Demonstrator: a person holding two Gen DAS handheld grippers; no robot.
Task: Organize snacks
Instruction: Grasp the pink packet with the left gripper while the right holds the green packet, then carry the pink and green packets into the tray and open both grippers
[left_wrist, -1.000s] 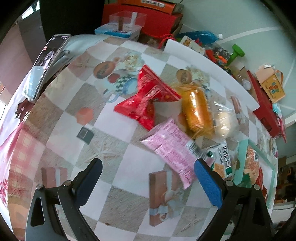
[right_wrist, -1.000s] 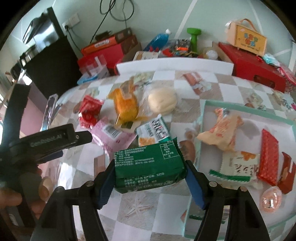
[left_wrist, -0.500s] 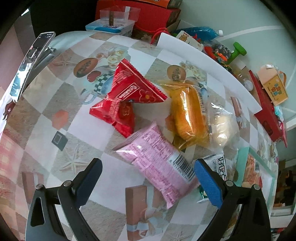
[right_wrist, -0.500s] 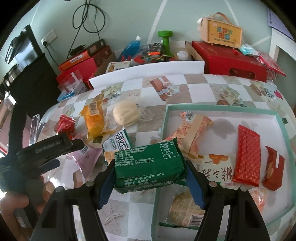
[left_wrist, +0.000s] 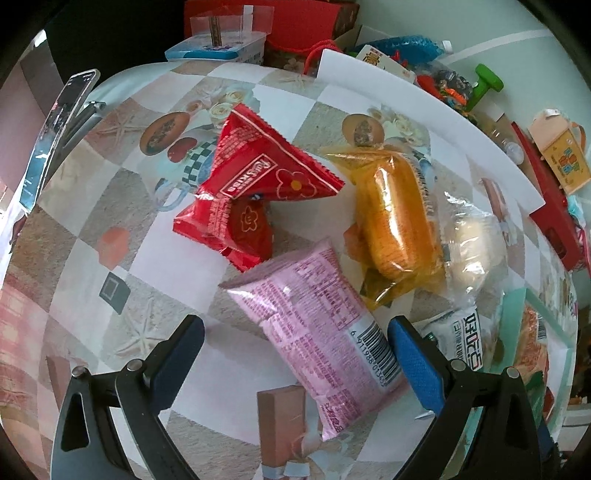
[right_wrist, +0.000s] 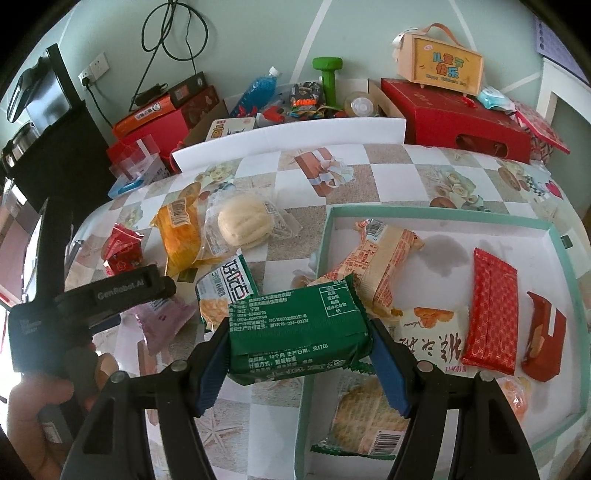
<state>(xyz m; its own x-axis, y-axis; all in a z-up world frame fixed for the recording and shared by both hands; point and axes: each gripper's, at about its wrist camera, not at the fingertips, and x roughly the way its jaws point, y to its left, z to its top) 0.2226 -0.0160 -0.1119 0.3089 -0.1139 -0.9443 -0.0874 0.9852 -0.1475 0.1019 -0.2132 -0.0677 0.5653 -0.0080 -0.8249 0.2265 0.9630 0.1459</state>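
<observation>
The right gripper (right_wrist: 299, 347) is clamped on a green pack (right_wrist: 297, 328), above the tray's (right_wrist: 436, 216) left rim. The left gripper (left_wrist: 295, 365) stands apart over a pink pack (left_wrist: 314, 332) on the bench (left_wrist: 92, 206); red packs (left_wrist: 258, 192) lie at 11 o'clock beyond.

The left hand-held gripper (left_wrist: 295, 360) now sits lower and closer over the pink packet (left_wrist: 317, 332), which lies between its open fingers rather than ahead of them. The right hand-held gripper (right_wrist: 299, 363), carrying the green packet (right_wrist: 295, 325), now hangs over the near-left rim of the tray (right_wrist: 424, 212), no longer over the tabletop (right_wrist: 388, 177).
</observation>
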